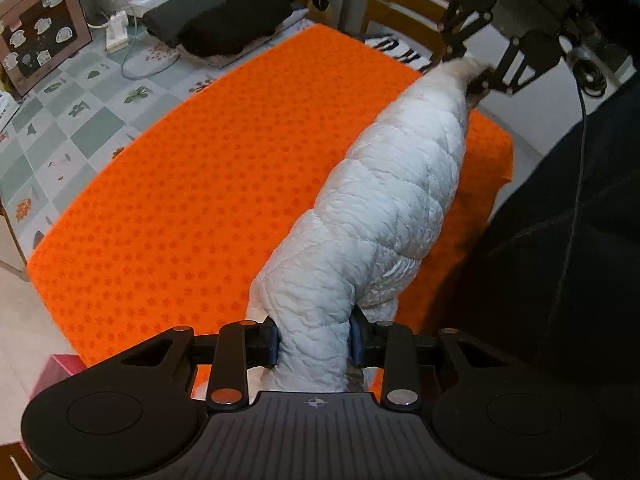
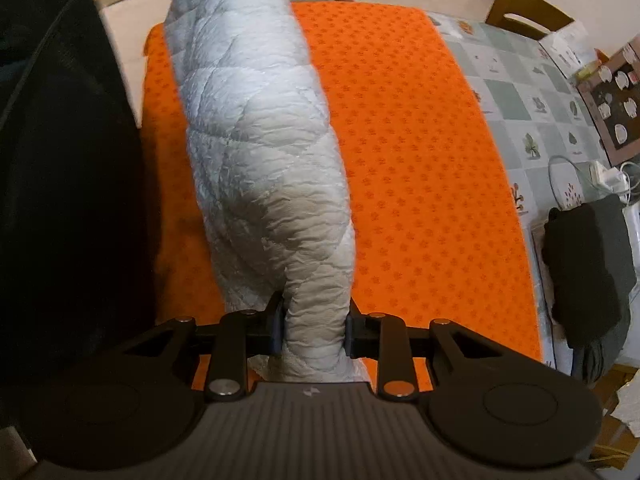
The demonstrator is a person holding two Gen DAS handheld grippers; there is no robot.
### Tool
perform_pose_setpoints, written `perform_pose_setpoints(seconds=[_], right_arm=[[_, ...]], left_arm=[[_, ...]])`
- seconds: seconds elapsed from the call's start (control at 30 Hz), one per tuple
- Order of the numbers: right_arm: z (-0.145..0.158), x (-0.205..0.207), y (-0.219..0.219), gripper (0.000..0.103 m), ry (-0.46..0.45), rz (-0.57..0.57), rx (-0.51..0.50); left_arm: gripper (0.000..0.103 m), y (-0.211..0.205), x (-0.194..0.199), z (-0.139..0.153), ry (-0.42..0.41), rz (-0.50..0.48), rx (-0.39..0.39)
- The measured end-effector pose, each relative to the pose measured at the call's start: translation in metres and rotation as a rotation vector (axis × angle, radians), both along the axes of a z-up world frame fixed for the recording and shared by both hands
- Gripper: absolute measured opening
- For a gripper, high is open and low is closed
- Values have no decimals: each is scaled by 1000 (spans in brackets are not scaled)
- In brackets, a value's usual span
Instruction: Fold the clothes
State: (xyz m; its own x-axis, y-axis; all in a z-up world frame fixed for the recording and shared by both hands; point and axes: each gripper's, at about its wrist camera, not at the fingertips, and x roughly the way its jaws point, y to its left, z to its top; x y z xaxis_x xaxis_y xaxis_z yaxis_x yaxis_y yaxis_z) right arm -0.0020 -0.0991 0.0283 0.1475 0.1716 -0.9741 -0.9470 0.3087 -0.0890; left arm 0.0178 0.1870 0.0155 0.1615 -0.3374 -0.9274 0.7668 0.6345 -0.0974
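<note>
Two grippers are clamped on one white quilted garment (image 1: 384, 216), which is held stretched between them above the orange mat (image 1: 192, 184). The left gripper (image 1: 314, 344) is seen pinching one bunched end of it between its pads; the right gripper (image 2: 314, 328) pinches the opposite end in the same way. In the left wrist view the right gripper is also seen at about 1 o'clock, with the garment running up to it. In the right wrist view the garment (image 2: 260, 140) runs off toward 11 o'clock over the mat (image 2: 420, 160).

The garment is judged soft, padded and light: it sags a little between the two holds and is gathered into a thick roll at each. Its smooth shell is judged somewhat slippery, so a hold on a bunched end could creep. Its puffy filling is expected to spring back against a crease. A hold at a hem or seam edge is judged firmer.

A folded dark garment (image 1: 220, 16) lies at 12 o'clock on the tiled tablecloth (image 1: 80, 120), well apart.
</note>
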Motion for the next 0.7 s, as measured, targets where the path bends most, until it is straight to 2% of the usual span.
perform_pose_setpoints(seconds=[0.13,0.27,0.33,0.47,0.57,0.63,0.7], right_arm=[[-7,36,0,38,-21,-13,16],[-23,79,-3,50,-61,-29,11],[-33,106,-5,52,-61,-49,7],[-64,153,-9,56,-47,-90,7],[-91,173,-8,57,-61,-108,-17],[-109,184,-8,57,-70,-105,-41],[-124,190,-9,58,-92,-109,-54]], left_arm=[[41,7,40,-18,-10,32,42],[53,17,86,-28,-61,75,38],[56,19,107,-34,-89,88,31],[62,27,148,-70,-93,166,15],[66,29,165,-98,-99,203,45],[67,32,175,-111,-97,236,36],[74,36,182,-120,-125,262,22]])
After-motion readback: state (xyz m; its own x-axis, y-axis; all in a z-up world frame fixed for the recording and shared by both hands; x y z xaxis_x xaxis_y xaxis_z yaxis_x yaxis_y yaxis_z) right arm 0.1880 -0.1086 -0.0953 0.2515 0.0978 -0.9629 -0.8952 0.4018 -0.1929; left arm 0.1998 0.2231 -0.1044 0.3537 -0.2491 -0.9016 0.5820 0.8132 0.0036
